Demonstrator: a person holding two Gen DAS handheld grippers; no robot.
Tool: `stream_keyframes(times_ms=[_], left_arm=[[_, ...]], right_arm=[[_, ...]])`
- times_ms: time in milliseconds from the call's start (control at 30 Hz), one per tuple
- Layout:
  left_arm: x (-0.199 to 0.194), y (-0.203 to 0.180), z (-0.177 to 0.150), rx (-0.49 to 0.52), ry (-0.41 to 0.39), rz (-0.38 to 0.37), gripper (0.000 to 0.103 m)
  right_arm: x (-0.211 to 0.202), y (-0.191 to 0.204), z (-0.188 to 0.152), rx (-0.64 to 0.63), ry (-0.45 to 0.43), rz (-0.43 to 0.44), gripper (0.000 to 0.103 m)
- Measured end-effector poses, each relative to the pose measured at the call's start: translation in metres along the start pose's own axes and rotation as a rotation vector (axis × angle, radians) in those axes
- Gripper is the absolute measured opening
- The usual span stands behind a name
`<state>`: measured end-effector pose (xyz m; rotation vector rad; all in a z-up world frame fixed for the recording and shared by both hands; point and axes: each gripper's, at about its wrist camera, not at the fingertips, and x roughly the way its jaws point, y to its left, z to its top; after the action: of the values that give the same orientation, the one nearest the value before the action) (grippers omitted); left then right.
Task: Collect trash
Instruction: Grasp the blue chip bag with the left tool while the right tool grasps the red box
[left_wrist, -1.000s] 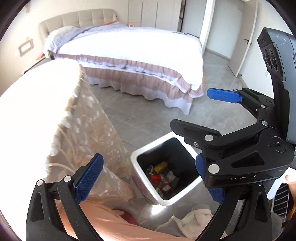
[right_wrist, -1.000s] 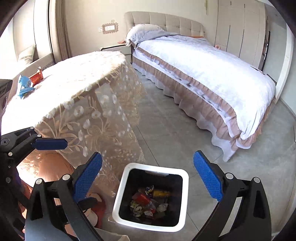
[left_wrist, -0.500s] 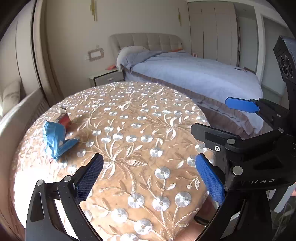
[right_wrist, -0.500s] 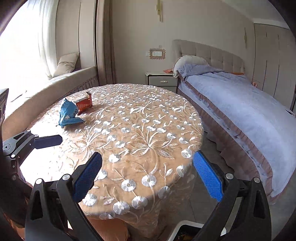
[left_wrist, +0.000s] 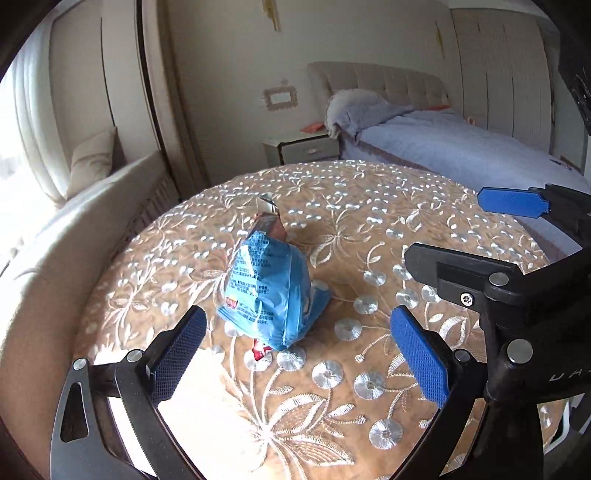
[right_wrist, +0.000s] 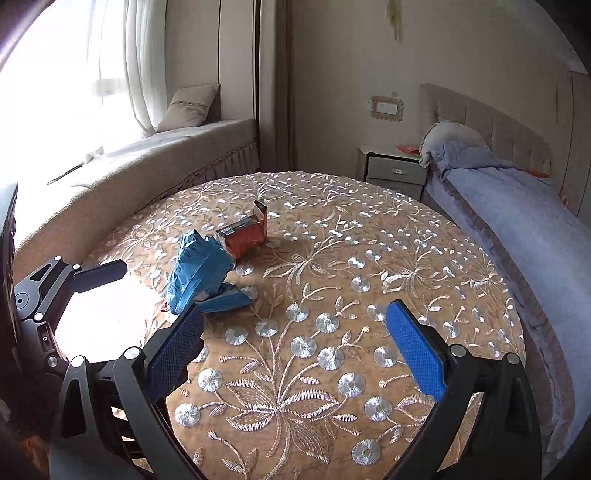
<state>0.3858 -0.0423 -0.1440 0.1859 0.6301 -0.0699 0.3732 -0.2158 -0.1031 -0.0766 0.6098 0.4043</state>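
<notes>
Left tongs are held low over the round worktop, spread wide with nothing between the blue ribbed pads, and aimed at the blue wrapper, which sits just ahead of the pads and is not touched by either. Seen from the right wrist, the left tongs show only one dark finger at the left edge, beside that wrapper. The blue wrapper is a crumpled, glossy plastic packet with printed text and a red patch at its lower edge; it stands in a peaked heap left of centre on the worktop. Just behind it, close enough that contact cannot be judged, lies a small red carton with an open flap. The worktop carries a tan cloth embroidered with silver flowers and round discs. Right tongs are likewise spread wide and empty, held over bare cloth to the right of the wrapper, clear of it. A bed with a grey-blue cover stands at the far right.
</notes>
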Motion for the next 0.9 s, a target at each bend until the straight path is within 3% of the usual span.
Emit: stream_keyframes(times_ms=[267,400,533,733,833,867,900], left_arm=[[0.037,0.021,0.012,0.006,0.065,-0.018,0.098],[0.059,0.035,0.014,-0.023,0.116,-0.026,0.098],[0.077,0.042,0.014,-0.046,0.172,-0.114,0.098],[0.092,0.056,0.031,-0.036,0.186,-0.106,0.098],[0.104,0.059,0.037,-0.022,0.207,-0.127,0.098],[0.109,0.061,0.038,-0.026,0.214,-0.143,0.098],[0.113,0.061,0.038,-0.025,0.222,-0.155,0.098]], right_arm=[[0.080,0.021,0.045,0.026,0.093,0.086,0.098],[0.122,0.020,0.062,0.100,0.151,0.165,0.098],[0.160,0.015,0.074,0.202,0.232,0.256,0.098],[0.200,0.005,0.082,0.372,0.358,0.359,0.098],[0.213,-0.001,0.083,0.429,0.391,0.334,0.098],[0.219,0.000,0.083,0.432,0.408,0.341,0.096],[0.224,0.001,0.082,0.433,0.425,0.332,0.086]])
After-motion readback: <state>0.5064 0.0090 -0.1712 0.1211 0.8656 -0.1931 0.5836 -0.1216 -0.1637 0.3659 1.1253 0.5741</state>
